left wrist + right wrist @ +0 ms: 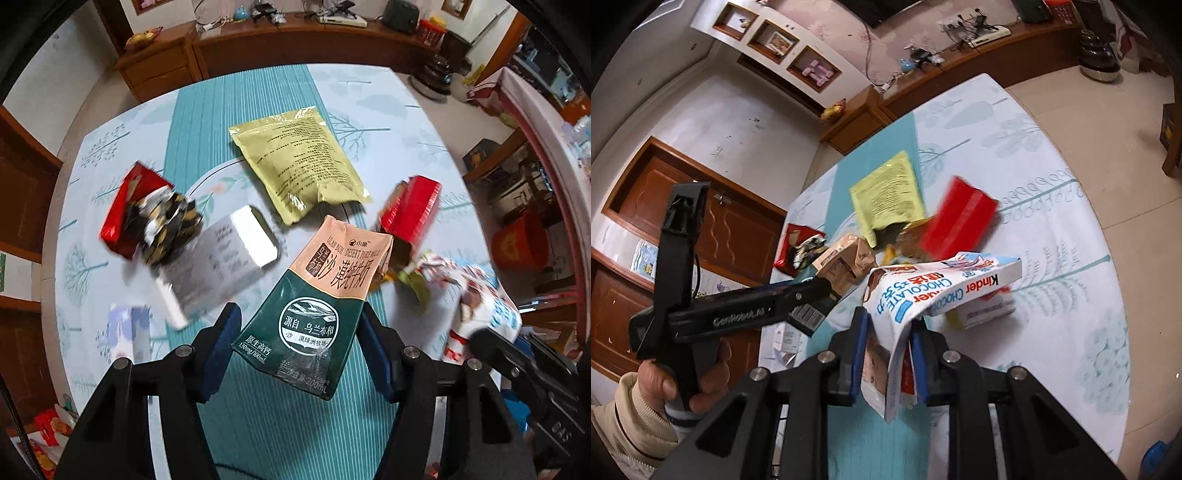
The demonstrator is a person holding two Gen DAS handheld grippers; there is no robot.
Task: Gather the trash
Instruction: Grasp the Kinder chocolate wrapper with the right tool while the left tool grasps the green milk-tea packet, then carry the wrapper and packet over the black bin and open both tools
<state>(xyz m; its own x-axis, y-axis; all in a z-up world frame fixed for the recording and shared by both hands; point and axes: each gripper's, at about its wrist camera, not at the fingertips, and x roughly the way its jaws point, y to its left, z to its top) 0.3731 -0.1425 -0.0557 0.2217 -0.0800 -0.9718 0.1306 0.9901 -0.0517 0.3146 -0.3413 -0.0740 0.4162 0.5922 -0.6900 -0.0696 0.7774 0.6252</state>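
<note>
My left gripper (299,332) is shut on a crushed green-and-peach milk carton (321,295), its blue pads pressing both sides, above the teal runner. In the right wrist view that left gripper (822,299) reaches in from the left in a person's hand (665,384), with the milk carton (846,262) in its jaws. My right gripper (890,325) is shut on a flattened white-and-blue Kinder chocolate box (942,291), lifted off the table. The left wrist view shows the Kinder box (491,314) at the far right.
On the table with the tree-print cloth (399,122) lie a yellow-green pouch (299,166), a red box (125,210) with a black-and-gold wrapper (170,229), a silver box (229,266), another red box (413,210) and a small pale carton (129,332). Wooden cabinets (159,66) stand behind.
</note>
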